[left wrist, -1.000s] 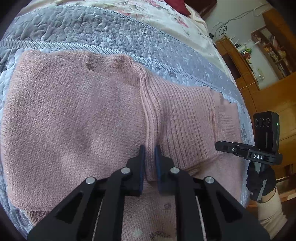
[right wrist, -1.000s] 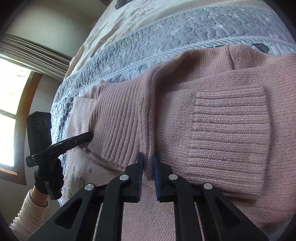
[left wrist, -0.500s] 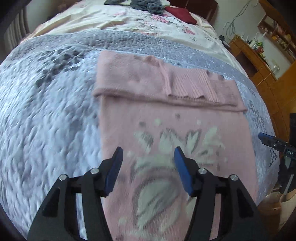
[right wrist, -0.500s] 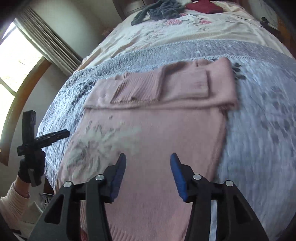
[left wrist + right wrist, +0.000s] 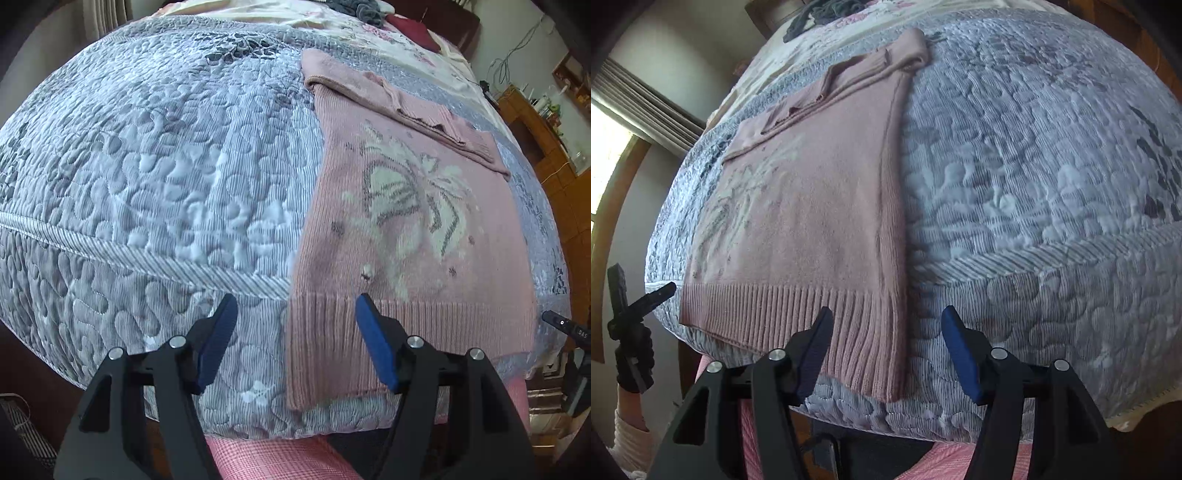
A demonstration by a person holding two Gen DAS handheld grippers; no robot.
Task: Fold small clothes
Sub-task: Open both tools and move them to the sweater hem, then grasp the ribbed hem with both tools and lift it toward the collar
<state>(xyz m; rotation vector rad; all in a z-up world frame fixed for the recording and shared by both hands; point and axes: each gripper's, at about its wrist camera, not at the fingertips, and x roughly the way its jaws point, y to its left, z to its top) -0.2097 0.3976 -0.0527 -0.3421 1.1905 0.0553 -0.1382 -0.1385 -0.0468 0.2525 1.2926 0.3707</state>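
A pink knit sweater (image 5: 406, 221) with a pale flower pattern lies flat on the grey quilted bedspread (image 5: 166, 166), its sleeves folded across the top end. Its ribbed hem hangs over the near bed edge. My left gripper (image 5: 293, 325) stands open over the hem's left corner, touching nothing. In the right wrist view the same sweater (image 5: 812, 221) shows, and my right gripper (image 5: 886, 336) is open over the hem's right corner (image 5: 879, 350). Each view catches the other gripper at its side, held in a black-gloved hand (image 5: 631, 354).
The bedspread (image 5: 1034, 166) covers most of the bed; a floral sheet, dark clothes (image 5: 354, 9) and a red item (image 5: 413, 27) lie at the far end. Wooden furniture (image 5: 546, 125) stands to the right, a window with curtains (image 5: 639, 107) to the left.
Both grippers let go of the folded sleeves, opened and pulled back from the sweater's top end to its hem at the near bed edge.
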